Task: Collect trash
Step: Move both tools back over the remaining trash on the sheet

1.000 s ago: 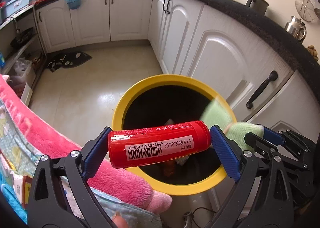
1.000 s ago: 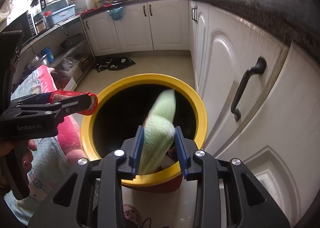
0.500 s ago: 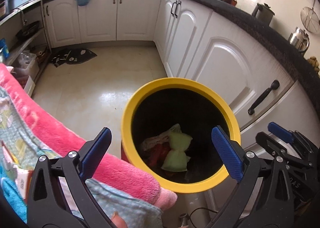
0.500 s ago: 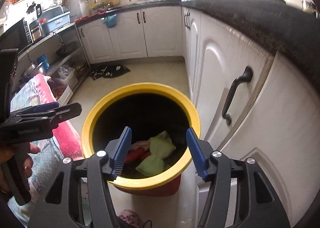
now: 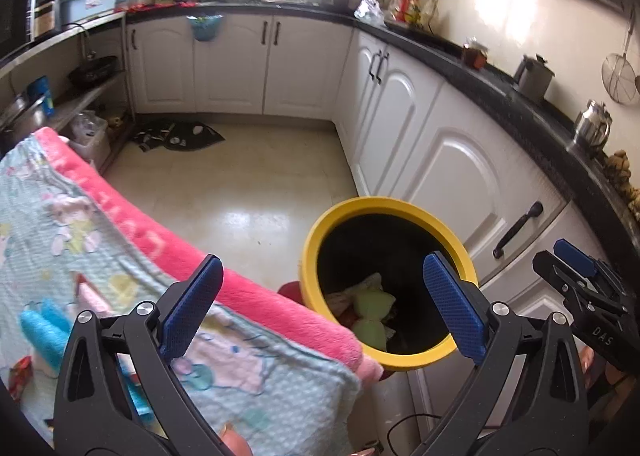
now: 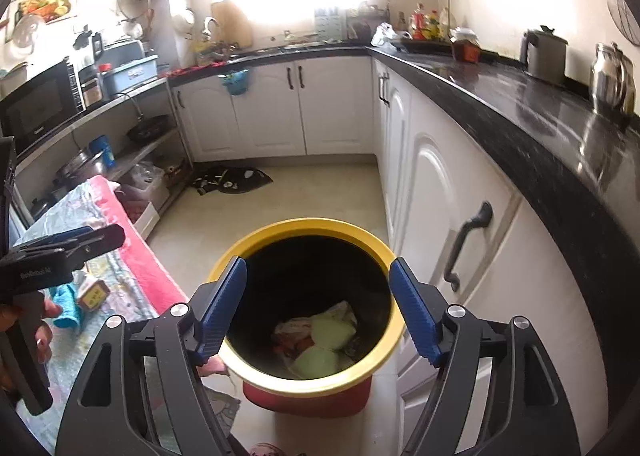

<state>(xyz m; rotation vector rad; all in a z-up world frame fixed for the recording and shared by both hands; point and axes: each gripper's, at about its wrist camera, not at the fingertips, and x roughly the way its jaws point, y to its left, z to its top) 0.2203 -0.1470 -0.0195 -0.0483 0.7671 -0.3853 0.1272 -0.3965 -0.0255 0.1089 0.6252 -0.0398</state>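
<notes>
Trash (image 6: 320, 340) seen at bin (image 6: 384, 252) bottom, green wads on top, bin on floor beside cabinets at 3 o'clock, right tool (image 6: 318, 308) empty, jaws opening, left tool (image 5: 320, 308) wide, empty, blanket (image 5: 100, 256) at 9 o'clock.

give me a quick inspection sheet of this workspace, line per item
surface: blanket in pale blue with pink border, beside the bin
job's things: yellow-rimmed bin on the floor; green wrapper and other trash lie inside
clutter: blue cloth and small box on the blanket
grippers: left gripper open, nothing between the jaws; right gripper empty, jaws opening, above the bin
cables: thin dark cable on the floor by the bin
surroundings: white cabinets, black countertop with kettle, dark mat on the floor
</notes>
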